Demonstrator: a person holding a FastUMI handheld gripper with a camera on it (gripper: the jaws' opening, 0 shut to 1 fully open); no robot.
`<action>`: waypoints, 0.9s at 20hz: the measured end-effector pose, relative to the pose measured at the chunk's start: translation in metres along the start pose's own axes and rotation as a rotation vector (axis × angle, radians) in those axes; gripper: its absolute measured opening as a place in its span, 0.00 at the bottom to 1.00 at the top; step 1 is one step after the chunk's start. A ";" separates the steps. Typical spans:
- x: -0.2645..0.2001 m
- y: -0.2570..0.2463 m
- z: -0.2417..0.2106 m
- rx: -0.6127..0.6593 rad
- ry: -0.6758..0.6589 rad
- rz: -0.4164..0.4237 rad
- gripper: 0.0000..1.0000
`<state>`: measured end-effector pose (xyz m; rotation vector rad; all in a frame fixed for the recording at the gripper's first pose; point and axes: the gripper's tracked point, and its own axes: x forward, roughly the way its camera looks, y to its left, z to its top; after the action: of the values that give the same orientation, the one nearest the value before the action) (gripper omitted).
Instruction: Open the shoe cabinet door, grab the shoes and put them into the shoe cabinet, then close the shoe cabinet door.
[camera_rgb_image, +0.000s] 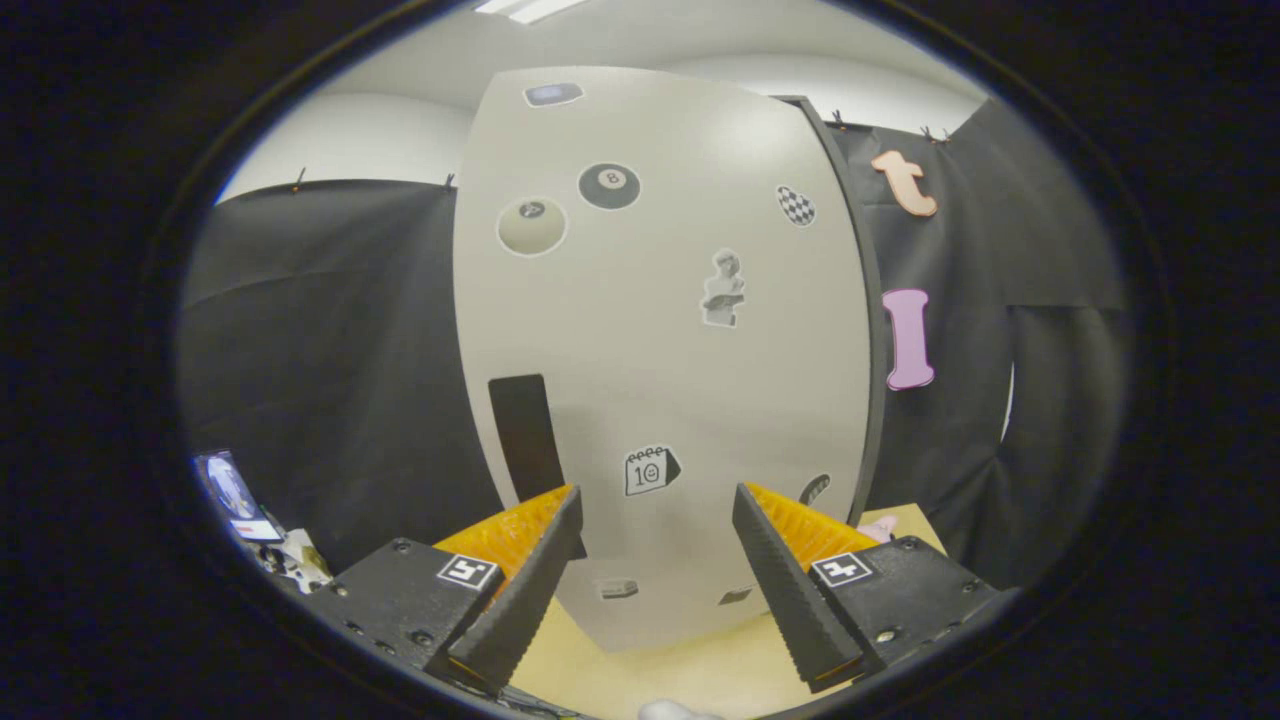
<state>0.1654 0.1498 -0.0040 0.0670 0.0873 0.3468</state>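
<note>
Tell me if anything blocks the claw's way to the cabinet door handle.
Nothing visible does. The open claw faces the shut shoe cabinet door; the dark handle sits just beyond the left finger, with only bare floor between.

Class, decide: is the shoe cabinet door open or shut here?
Shut. The door lies flat across the cabinet front, no interior visible. The gripper is open, holding nothing.

The shoe cabinet door (660, 350) is being shown shut, so the cabinet's inside is being hidden. The dark handle (525, 435) is being partly covered at its lower end by a finger (520, 590) of the gripper (655, 580), whose fingers are being held wide apart. A pink object (880, 527) is being mostly hidden behind the other finger. A small white thing (672, 711) is being cut off below.
</note>
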 end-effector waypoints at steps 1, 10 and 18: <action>-0.002 0.002 0.000 -0.012 -0.003 -0.006 0.99; -0.054 -0.004 -0.003 -0.046 -0.024 -0.110 0.99; -0.131 -0.030 -0.001 -0.049 -0.083 -0.249 0.99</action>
<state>0.0524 0.0765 0.0026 0.0216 0.0050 0.0967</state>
